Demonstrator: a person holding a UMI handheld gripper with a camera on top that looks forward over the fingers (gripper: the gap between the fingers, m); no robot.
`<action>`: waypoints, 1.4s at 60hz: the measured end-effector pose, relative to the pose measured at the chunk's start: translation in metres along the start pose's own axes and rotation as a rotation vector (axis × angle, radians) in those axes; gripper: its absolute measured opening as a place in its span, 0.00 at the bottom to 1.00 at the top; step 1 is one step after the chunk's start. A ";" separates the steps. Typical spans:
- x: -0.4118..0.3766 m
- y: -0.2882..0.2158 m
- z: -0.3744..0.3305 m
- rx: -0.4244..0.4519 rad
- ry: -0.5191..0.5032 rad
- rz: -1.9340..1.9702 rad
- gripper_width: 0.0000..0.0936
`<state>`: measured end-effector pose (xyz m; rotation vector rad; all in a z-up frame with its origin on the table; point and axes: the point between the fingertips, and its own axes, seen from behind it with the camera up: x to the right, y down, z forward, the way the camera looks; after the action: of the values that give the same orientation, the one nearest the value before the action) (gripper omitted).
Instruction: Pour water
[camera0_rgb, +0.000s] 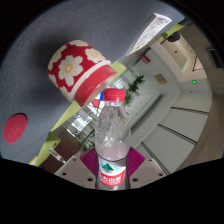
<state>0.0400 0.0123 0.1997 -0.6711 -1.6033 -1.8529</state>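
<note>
Claw: the claw is sitting at the bottom centre of the frame, clenching a water bottle between its two fingers.
Fingers: the left finger and the right one are pressing in on the bottle's lower body from either side, their pink pads showing against the plastic.
Bottle: the water bottle is rising from the claw up through the centre of the frame, looking upright relative to the fingers.
Bottle cap: a red cap is sitting on the neck, so the bottle is appearing closed.
Bottle label: a red and white label is wrapping the base, with a green mark on it, low in the frame between the fingers.
Bottle contents: the clear body is appearing to hold water, though the level is hard to read through the plastic.
Cup: a red cup with white flower patterns is showing in the upper left of the frame, beyond and to the left of the bottle's cap, tilted across the view with a pale rim at its lower right end.
Cup and bottle: the cup's rim is lying close to the bottle's cap but is looking apart from it.
Red disc: a round red object is showing at the left edge of the frame, too cut off to identify.
Surroundings: the whole room is appearing strongly tilted, with a light ceiling or wall of panels running across the right half of the frame.
</note>
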 end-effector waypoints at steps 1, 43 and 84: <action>0.003 0.000 -0.001 0.002 0.006 0.004 0.35; -0.004 0.058 -0.049 -0.159 -0.332 2.140 0.35; -0.145 -0.004 -0.081 -0.292 -0.522 2.221 0.59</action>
<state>0.1385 -0.0514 0.0823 -1.8992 -0.0103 -0.0960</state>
